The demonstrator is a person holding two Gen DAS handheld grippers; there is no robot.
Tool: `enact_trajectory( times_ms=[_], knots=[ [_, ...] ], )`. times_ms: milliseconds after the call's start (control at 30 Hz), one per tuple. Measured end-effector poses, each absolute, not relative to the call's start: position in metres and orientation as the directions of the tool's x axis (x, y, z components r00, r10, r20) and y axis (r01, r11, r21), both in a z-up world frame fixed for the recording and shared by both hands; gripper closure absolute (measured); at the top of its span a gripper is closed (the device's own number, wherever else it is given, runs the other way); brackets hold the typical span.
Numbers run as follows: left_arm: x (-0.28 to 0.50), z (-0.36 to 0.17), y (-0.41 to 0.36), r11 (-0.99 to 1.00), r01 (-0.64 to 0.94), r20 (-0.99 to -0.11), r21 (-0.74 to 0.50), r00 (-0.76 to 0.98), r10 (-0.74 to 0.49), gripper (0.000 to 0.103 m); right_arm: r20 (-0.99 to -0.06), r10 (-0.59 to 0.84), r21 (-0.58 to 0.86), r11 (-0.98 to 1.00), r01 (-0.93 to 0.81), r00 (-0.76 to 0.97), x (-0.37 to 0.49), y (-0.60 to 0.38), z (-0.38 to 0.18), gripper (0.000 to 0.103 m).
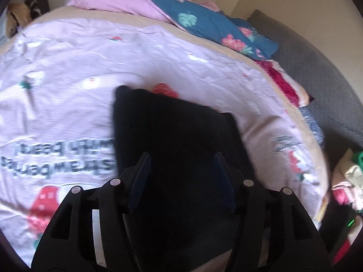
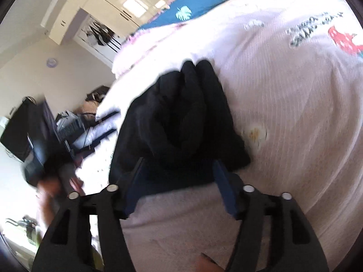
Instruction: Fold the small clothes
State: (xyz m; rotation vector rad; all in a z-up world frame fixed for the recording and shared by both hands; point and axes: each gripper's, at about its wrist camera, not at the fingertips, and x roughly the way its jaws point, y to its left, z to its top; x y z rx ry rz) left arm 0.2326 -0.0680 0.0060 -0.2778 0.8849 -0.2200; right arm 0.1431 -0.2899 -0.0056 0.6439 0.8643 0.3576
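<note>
While a black garment [image 1: 179, 140] lies on the pink quilt [image 1: 68, 72], the left gripper [image 1: 181, 161] is seen with its fingers [image 1: 141, 170] spread apart, one to each side of the dark cloth. The garment fills the gap between them and runs on beyond the tips as a flat, roughly squared shape; whether the pads touch it cannot be told, but no pinch is seen. Past the tips a red print [image 1: 164, 90] on the quilt is partly covered by the garment's far edge. Further beyond, a blue flowered blanket [image 1: 204, 22] is heaped, and to the right of the fingers a grey headboard [image 1: 317, 68] is seen.

In the right wrist view, the right gripper [image 2: 179, 170] is likewise held with its fingers [image 2: 223, 181] spread. The garment [image 2: 181, 113] lies just ahead of the tips in rolled folds, its near edge reaching in between them, with bare quilt [image 2: 295, 113] in the gap nearer the camera. Nothing is clamped. To the left of the fingers, a blurred hand [image 2: 48, 188] and the other gripper [image 2: 38, 136] are made out. Beyond, white wardrobes [image 2: 102, 0] are seen
</note>
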Motion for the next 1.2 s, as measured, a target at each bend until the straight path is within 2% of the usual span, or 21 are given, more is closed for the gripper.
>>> enact_trajectory(
  times_ms=[67, 167, 333, 533, 567, 633, 667, 700, 733, 1000, 1133, 1200],
  knots=[
    [0.229, -0.003, -0.061, 0.958, 0.054, -0.746, -0.28, 0.616, -0.253, 0.054, -0.561, 0.54, 0.662, 0.748, -0.052, 0.627, 0.154, -0.299, 0.008, 0.04],
    [0.229, -0.019, -0.057, 0.961, 0.056, -0.766, -0.27, 0.592, -0.25, 0.054, -0.562, 0.526, 0.645, 0.762, -0.059, 0.638, 0.18, -0.304, 0.021, 0.039],
    [0.224, -0.023, -0.062, 0.968, 0.062, -0.759, -0.245, 0.609, -0.231, 0.054, -0.658, 0.529, 0.564, 0.818, -0.113, 0.536, 0.237, -0.277, 0.02, 0.039],
    [0.221, -0.026, -0.06, 0.964, 0.07, -0.757, -0.256, 0.606, -0.245, 0.053, -0.757, 0.435, 0.434, 0.893, -0.122, 0.487, 0.288, -0.243, 0.006, 0.04],
    [0.221, -0.026, -0.06, 0.964, 0.071, -0.756, -0.257, 0.606, -0.246, 0.053, -0.768, 0.421, 0.416, 0.901, -0.124, 0.483, 0.293, -0.24, 0.004, 0.042],
    [0.219, -0.026, -0.06, 0.963, 0.07, -0.755, -0.261, 0.607, -0.249, 0.053, -0.781, 0.401, 0.383, 0.913, -0.14, 0.479, 0.298, -0.234, 0.002, 0.056],
    [0.219, -0.026, -0.06, 0.962, 0.069, -0.754, -0.265, 0.607, -0.251, 0.053, -0.785, 0.387, 0.366, 0.92, -0.142, 0.483, 0.3, -0.232, 0.001, 0.07],
    [0.219, -0.026, -0.059, 0.961, 0.068, -0.753, -0.269, 0.607, -0.254, 0.053, -0.789, 0.379, 0.354, 0.924, -0.147, 0.483, 0.299, -0.232, 0.001, 0.077],
    [0.219, -0.026, -0.059, 0.96, 0.067, -0.752, -0.272, 0.607, -0.256, 0.052, -0.789, 0.381, 0.35, 0.924, -0.156, 0.483, 0.301, -0.23, 0.001, 0.095],
    [0.215, -0.014, -0.064, 0.944, 0.108, -0.733, -0.311, 0.606, -0.311, 0.048, -0.69, 0.408, 0.331, 0.912, -0.242, 0.598, 0.279, -0.252, 0.041, 0.098],
    [0.212, -0.012, -0.078, 0.954, 0.129, -0.743, -0.271, 0.602, -0.293, 0.047, -0.745, 0.357, 0.291, 0.934, -0.206, 0.563, 0.286, -0.26, 0.02, 0.098],
    [0.21, -0.012, -0.083, 0.956, 0.137, -0.746, -0.259, 0.6, -0.288, 0.042, -0.77, 0.352, 0.299, 0.936, -0.188, 0.531, 0.29, -0.259, 0.001, 0.097]
  ],
)
